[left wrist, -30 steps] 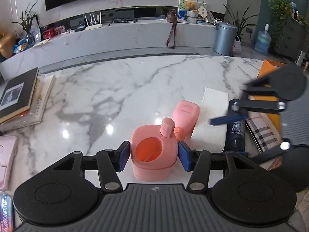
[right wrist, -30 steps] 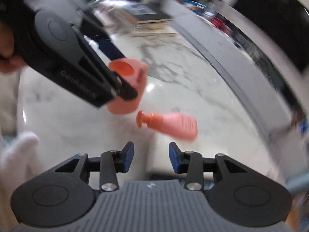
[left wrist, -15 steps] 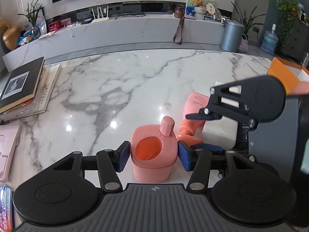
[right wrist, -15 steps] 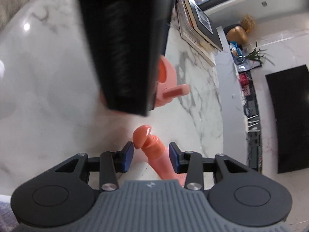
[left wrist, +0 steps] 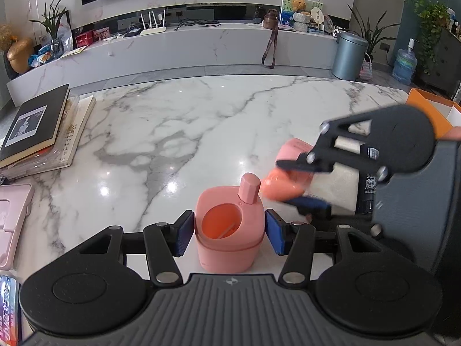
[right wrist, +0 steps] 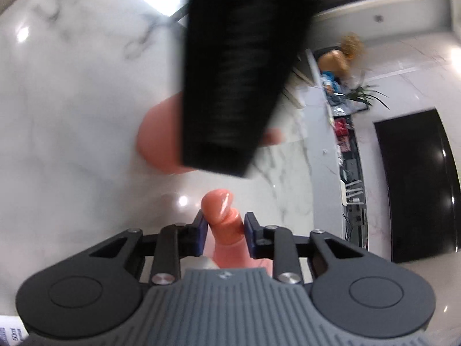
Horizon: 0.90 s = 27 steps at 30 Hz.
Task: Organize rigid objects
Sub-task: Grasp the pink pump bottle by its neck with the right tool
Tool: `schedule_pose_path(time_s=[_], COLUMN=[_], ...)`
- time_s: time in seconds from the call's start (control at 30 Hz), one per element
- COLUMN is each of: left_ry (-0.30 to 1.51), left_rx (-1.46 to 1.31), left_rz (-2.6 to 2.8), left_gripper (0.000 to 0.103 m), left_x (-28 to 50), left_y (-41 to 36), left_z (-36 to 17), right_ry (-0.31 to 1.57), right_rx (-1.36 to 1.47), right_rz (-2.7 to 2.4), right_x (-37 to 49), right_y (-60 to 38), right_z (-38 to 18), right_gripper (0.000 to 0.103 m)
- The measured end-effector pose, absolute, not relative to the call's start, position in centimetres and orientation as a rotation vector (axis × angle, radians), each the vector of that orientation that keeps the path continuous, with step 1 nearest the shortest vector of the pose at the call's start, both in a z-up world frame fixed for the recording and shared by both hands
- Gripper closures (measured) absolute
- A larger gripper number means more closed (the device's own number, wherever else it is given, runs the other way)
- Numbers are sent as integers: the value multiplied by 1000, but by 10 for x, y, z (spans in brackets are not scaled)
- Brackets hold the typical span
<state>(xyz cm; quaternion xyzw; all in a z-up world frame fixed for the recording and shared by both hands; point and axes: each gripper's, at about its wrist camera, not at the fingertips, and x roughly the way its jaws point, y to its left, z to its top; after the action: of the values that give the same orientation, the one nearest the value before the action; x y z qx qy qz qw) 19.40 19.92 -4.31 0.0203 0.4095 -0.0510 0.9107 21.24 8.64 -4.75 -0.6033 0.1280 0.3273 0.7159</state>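
While its print looks illegible, the black can (left wrist: 369, 173) stands beside the pink bottle (left wrist: 291, 170).

The left wrist camera looked forward and downward over the left gripper (left wrist: 229, 232), close above a marble table (left wrist: 161, 132), facing a wall-side media counter (left wrist: 201, 49) across the room. The right wrist camera sat just as close behind the right gripper (right wrist: 225, 232), apparently rolled sideways, its picture blurred and half blocked by a dark body near the lens. Both views shared the table, a pink cup (left wrist: 229, 239) (right wrist: 155, 141) and a pink bottle (left wrist: 283, 173) (right wrist: 227, 230).
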Motion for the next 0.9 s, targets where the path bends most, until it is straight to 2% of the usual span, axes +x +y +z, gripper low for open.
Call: schedule_pose_path(time_s=[0.17, 0.37, 0.47, 0.57, 0.9], left_ry=[843, 827, 829, 835, 860], left_rx=[31, 12, 4, 12, 45], left_rz=[-103, -115, -125, -131, -120], left_gripper=[42, 42, 42, 42, 41], left_x=[194, 194, 195, 195, 196], left_y=[201, 204, 205, 204, 201], left_z=[-43, -44, -45, -45, -49], right_ry=[362, 534, 631, 716, 718], right_rx=[-1069, -578, -336, -183, -199], right_rz=[671, 618, 612, 587, 579], right_x=[234, 258, 271, 237, 258], right_y=[89, 66, 53, 27, 34], right_z=[-1, 36, 40, 16, -4], right_gripper=[79, 80, 79, 79, 78])
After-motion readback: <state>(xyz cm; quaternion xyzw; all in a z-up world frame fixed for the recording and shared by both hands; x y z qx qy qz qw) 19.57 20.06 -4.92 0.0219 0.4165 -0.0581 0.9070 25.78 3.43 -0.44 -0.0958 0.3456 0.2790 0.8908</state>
